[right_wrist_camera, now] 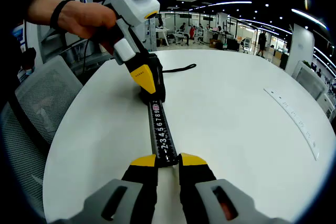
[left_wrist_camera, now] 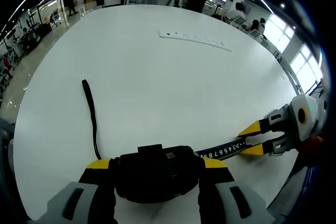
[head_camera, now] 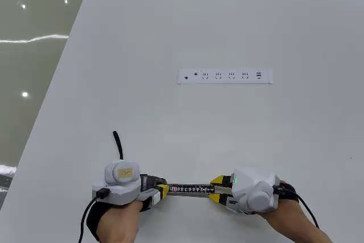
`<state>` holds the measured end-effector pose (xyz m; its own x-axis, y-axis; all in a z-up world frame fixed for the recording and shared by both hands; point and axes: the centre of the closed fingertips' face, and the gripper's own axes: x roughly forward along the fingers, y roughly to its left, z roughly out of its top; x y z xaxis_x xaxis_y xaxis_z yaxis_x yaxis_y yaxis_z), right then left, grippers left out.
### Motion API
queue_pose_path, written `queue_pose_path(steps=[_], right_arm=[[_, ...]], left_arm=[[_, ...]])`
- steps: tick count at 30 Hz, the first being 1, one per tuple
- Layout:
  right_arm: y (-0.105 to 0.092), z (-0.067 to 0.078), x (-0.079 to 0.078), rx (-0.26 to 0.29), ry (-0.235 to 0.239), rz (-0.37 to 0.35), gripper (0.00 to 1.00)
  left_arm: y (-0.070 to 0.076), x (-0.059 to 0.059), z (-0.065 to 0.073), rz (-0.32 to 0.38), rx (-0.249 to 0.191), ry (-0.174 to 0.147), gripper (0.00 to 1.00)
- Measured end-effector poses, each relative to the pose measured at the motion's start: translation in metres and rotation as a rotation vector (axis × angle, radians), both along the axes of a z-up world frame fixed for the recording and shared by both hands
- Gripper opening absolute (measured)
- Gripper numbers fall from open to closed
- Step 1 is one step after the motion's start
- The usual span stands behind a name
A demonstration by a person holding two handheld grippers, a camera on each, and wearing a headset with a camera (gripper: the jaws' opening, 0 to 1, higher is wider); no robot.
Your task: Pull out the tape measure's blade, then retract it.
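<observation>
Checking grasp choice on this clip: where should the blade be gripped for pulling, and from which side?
At its free tip, end-on, from the side away from the case: the blade is a thin flat strip running straight out of the case held by the left tongs. The right tongs grip there now.

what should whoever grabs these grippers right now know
Left gripper: shut on the black tape measure case, near the front edge of the white table.
Right gripper: shut on the blade's free end.
Blade: out a short stretch between the two, numbers up. The strap lies loose on the table.
Done: pull-out begun.
Left: extend further if wanted, then let the blade retract.
</observation>
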<state>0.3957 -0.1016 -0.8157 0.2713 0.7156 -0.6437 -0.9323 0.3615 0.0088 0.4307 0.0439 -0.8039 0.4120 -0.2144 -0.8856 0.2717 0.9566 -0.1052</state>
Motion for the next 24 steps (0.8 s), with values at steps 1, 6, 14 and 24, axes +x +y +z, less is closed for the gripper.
queue_pose_path(steps=[1,6,14,24], right_arm=[[0.002,0.000,0.001,0.002,0.000,0.000,0.14],[0.010,-0.001,0.001,0.009,0.004,0.006,0.14],[0.026,-0.002,0.003,0.019,0.005,0.017,0.14],[0.043,-0.004,0.006,0.037,0.016,0.026,0.14]], left_arm=[[0.000,0.000,0.000,0.001,-0.001,-0.001,0.61],[0.000,0.000,0.000,-0.001,-0.002,0.000,0.61],[0.001,0.000,0.000,0.004,-0.004,-0.005,0.61],[0.001,0.000,0.000,0.008,-0.008,-0.004,0.61]])
